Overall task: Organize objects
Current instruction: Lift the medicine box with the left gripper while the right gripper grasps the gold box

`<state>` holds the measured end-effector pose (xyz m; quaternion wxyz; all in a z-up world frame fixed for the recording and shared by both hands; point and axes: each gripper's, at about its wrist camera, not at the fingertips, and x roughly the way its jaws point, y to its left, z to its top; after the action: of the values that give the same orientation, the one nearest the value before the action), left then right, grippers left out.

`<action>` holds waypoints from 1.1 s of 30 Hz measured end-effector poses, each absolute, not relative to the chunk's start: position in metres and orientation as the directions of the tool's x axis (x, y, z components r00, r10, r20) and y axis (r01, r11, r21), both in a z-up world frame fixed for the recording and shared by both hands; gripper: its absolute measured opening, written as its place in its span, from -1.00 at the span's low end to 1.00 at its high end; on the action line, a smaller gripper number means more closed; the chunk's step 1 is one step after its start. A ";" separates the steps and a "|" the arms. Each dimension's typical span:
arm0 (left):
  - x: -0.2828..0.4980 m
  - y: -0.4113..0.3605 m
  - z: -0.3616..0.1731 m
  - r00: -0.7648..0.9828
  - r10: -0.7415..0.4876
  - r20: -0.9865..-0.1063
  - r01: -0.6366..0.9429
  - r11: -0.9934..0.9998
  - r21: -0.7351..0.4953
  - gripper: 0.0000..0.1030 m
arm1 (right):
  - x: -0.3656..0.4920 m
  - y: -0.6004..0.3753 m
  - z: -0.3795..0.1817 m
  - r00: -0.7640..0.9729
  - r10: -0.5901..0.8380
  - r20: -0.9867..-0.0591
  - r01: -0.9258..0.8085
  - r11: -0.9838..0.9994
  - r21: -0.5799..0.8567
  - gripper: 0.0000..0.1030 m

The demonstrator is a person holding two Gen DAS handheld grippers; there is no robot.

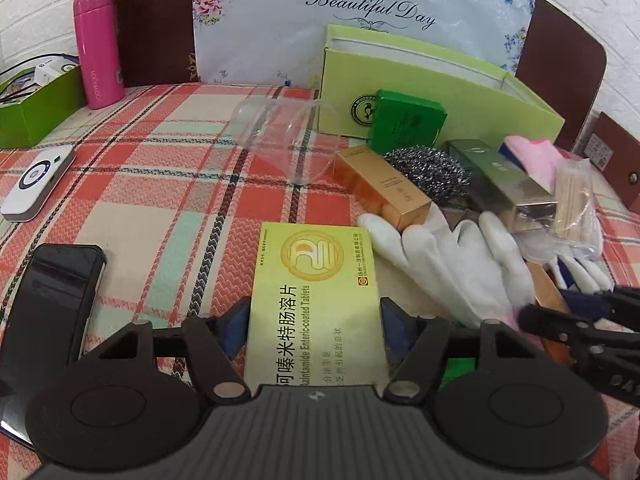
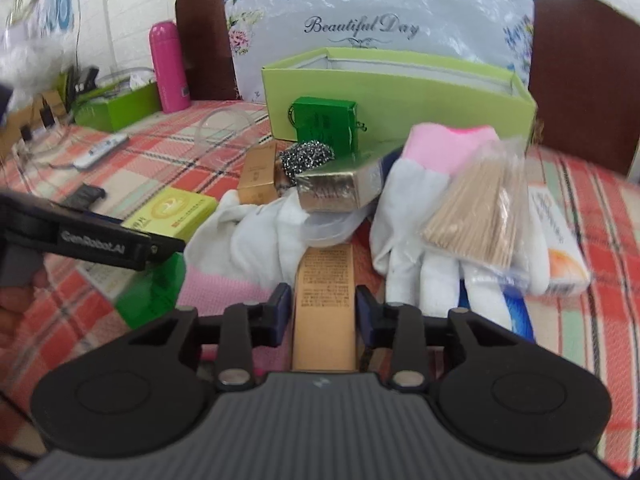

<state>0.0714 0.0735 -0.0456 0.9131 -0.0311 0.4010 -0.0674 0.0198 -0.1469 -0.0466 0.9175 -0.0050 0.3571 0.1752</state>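
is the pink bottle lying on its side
No, the pink bottle stands upright on the checked cloth, beside a green box.

A table covered by a red, cream and mint plaid cloth [image 1: 168, 184] carries a pink thermos [image 1: 98, 46], an open light-green box [image 1: 420, 92], a black phone [image 1: 52, 312], a white remote-like device [image 1: 36, 184], white gloves [image 1: 452, 256] and a steel scourer [image 1: 428, 172].

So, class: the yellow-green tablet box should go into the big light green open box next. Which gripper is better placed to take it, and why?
Left. The left gripper already has the tablet box between its pads, closing on its sides. The right gripper straddles a tan carton instead. The light green open box stands ahead.
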 end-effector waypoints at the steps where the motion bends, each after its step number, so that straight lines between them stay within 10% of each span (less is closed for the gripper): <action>1: 0.070 0.074 -0.044 0.665 -0.158 -0.730 0.101 0.987 -0.121 0.35 | 0.017 -0.156 -0.044 0.672 0.344 -0.656 -0.314 0.934 0.169 -0.35; 16: 0.063 0.046 0.031 0.767 -0.292 -0.571 0.241 0.956 -0.165 0.35 | -0.007 -0.198 0.007 0.733 0.381 -0.563 -0.316 0.924 0.213 -0.35; 33: 0.056 0.047 0.003 0.704 -0.292 -0.648 0.209 0.956 -0.204 0.35 | -0.017 -0.209 -0.017 0.725 0.282 -0.629 -0.272 0.955 0.114 -0.25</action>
<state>0.0558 0.0471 0.0032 0.9212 -0.0577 0.3600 -0.1360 -0.0170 -0.2094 -0.0171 0.9286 0.0071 0.3397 0.1491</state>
